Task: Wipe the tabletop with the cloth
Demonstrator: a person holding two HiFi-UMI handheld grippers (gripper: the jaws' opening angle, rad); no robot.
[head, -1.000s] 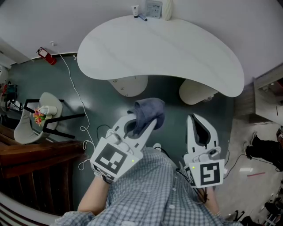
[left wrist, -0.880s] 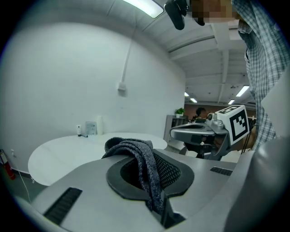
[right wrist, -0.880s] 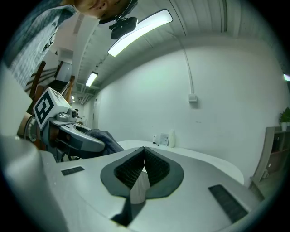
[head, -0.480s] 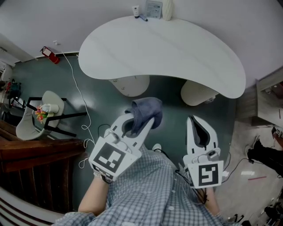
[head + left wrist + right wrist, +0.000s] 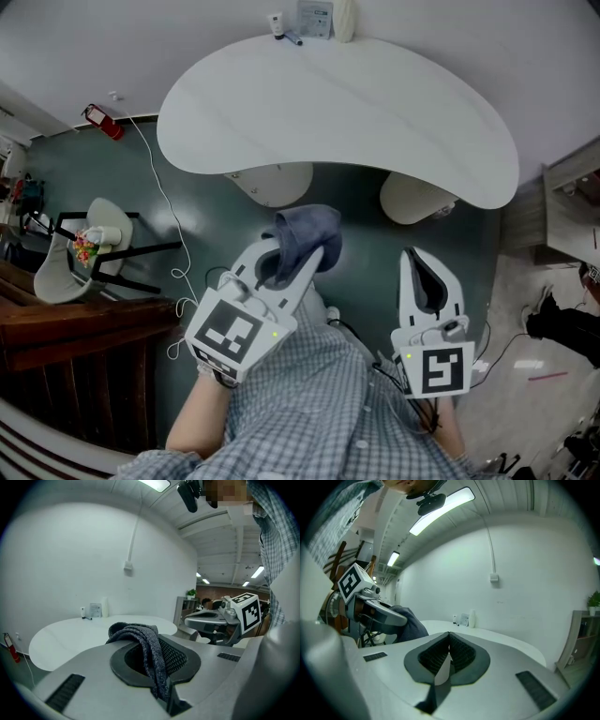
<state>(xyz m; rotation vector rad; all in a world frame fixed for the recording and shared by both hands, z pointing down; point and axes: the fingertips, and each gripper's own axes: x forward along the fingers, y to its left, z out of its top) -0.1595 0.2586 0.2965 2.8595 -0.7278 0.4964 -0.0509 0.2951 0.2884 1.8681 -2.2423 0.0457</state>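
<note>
A white curved tabletop lies ahead of me in the head view, bare over most of its surface. My left gripper is shut on a dark blue-grey cloth, held over the floor short of the table's near edge. The cloth bunches up out of the closed jaws of the left gripper in its own view. My right gripper hangs to the right, also short of the table, jaws shut with nothing between them. In the right gripper view the right gripper points at the tabletop.
Small items stand at the table's far edge: a bottle, a pen, a card, a white roll. Two round stools sit under the table. A chair, cable and wooden railing are left.
The view shifted slightly; both grippers stayed nearly in place, the left one edging a little toward the table with the cloth still held.
</note>
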